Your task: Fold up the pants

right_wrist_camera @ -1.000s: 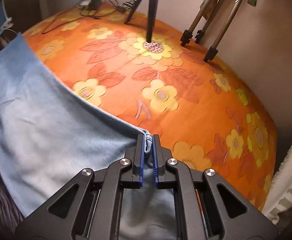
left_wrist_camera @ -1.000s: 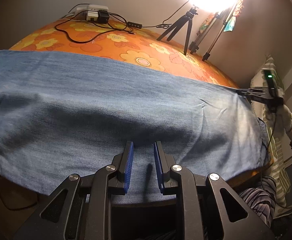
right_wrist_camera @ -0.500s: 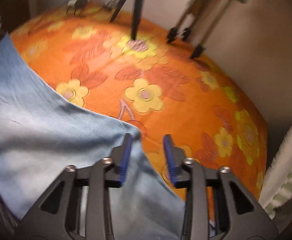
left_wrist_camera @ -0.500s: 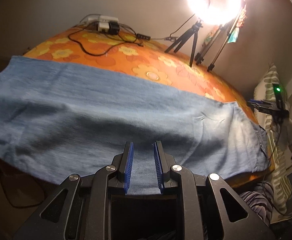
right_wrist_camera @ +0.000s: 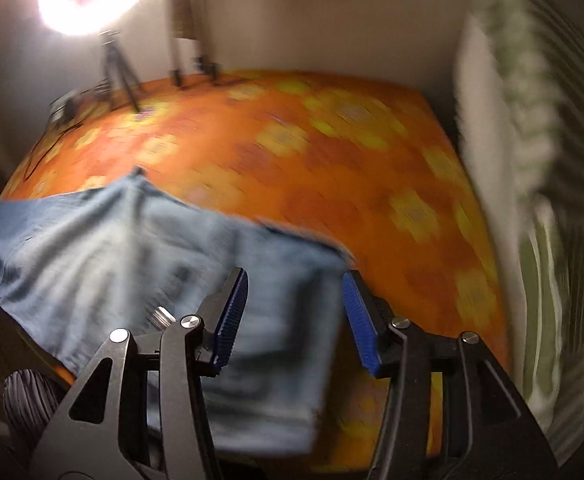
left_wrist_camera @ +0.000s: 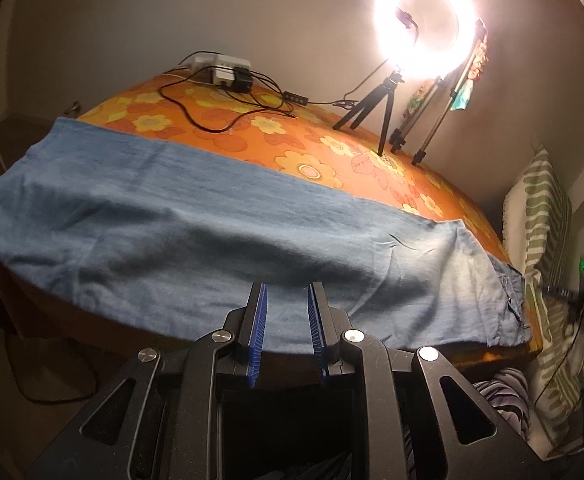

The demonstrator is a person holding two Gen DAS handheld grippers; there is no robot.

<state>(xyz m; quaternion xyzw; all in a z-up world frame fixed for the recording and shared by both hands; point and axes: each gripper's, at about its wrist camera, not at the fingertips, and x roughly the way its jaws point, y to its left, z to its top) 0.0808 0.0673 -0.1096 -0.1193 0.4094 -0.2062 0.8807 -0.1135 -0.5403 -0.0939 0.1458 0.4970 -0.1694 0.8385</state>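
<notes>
The pants (left_wrist_camera: 228,240) are lying lengthwise from left to lower right, directly ahead of the left gripper (left_wrist_camera: 286,332), its jaws slightly apart and empty, while the right gripper (right_wrist_camera: 294,316), jaws just opening wide with nothing pinched, is hovering over their end.

your far side is blocked: tripod legs (left_wrist_camera: 376,116), light stands (left_wrist_camera: 432,128) and cables (left_wrist_camera: 228,116) crowd the surface (left_wrist_camera: 332,148) back edge; the orange middle is open, cushion (left_wrist_camera: 544,216) walls the right.

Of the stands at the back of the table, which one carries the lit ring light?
The short black tripod, standing left of the two taller silver-legged stands; the ring light glows directly above it.
</notes>
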